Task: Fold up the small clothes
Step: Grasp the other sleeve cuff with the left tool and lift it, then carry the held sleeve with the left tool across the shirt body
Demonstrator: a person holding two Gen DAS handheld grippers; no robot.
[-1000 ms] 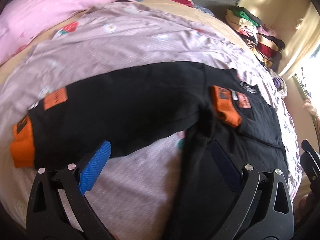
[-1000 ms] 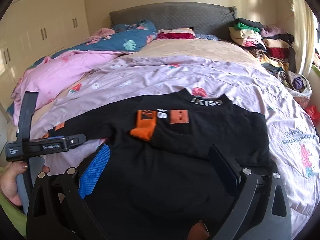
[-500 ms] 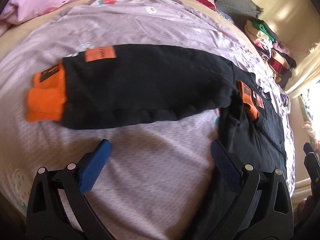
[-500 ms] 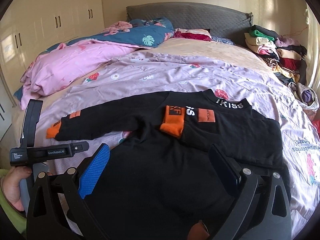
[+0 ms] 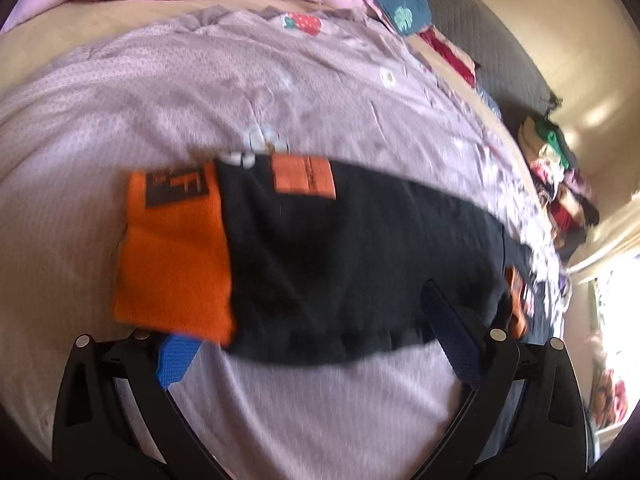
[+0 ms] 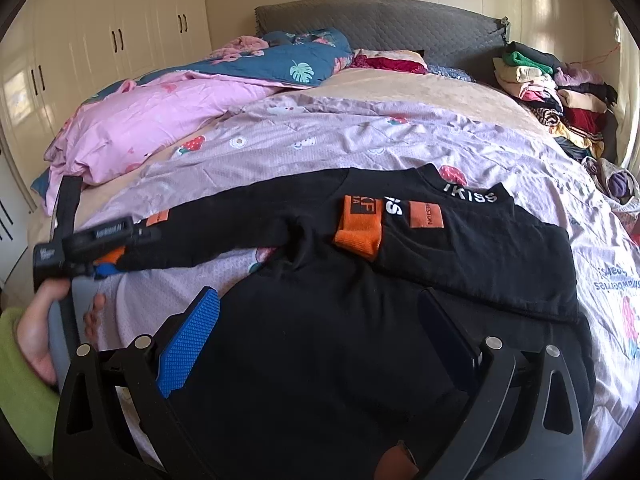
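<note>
on the lilac bedspread [image 6: 360,140] lies a black top [image 6: 320,320], pink quilt [image 6: 152,120] behind, both grippers' fingers apart.

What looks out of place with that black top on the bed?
One sleeve of the black top is already folded across the chest, but the other sleeve is stretched out sideways over the lilac sheet, so it looks lopsided.

Cream wardrobe [image 6: 100,44] left; grey headboard [image 6: 380,24] behind; sunlit wall [image 6: 560,8] right.
</note>
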